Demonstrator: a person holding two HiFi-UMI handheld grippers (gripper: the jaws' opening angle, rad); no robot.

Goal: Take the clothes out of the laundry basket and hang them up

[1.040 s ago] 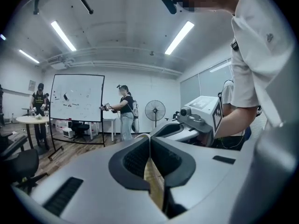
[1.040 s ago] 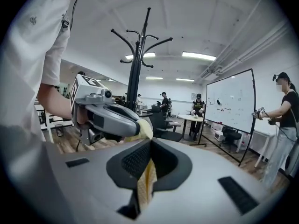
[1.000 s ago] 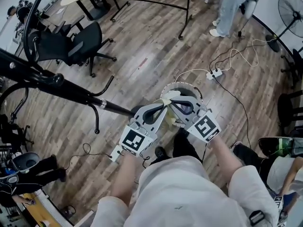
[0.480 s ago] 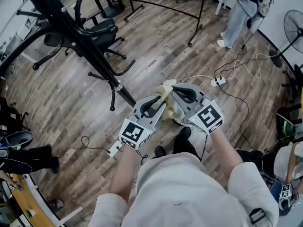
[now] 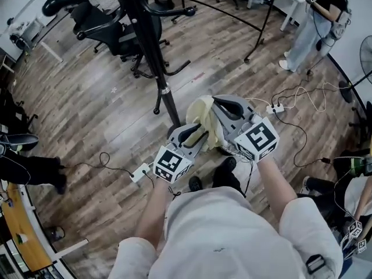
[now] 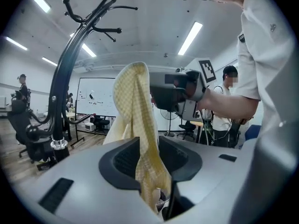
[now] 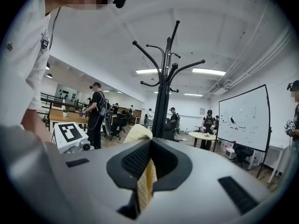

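Note:
A pale yellow checked cloth hangs between my two grippers, in front of the person's body. My right gripper is shut on the cloth's upper part and holds it level. My left gripper sits lower; its jaws have just been opening. The cloth runs loosely through the gap of the left gripper, and the pads stand off it. The black coat rack stands just beyond to the left, its hooks overhead. The laundry basket is hidden under the grippers.
Black office chairs stand behind the rack. A power strip with trailing cables lies on the wood floor to the right. A person stands at the far right, and a small white adapter lies near the left foot.
Both grippers have carried the cloth up and away from the basket, toward the coat rack, whose pole is now much nearer. The left jaws have parted around the cloth.

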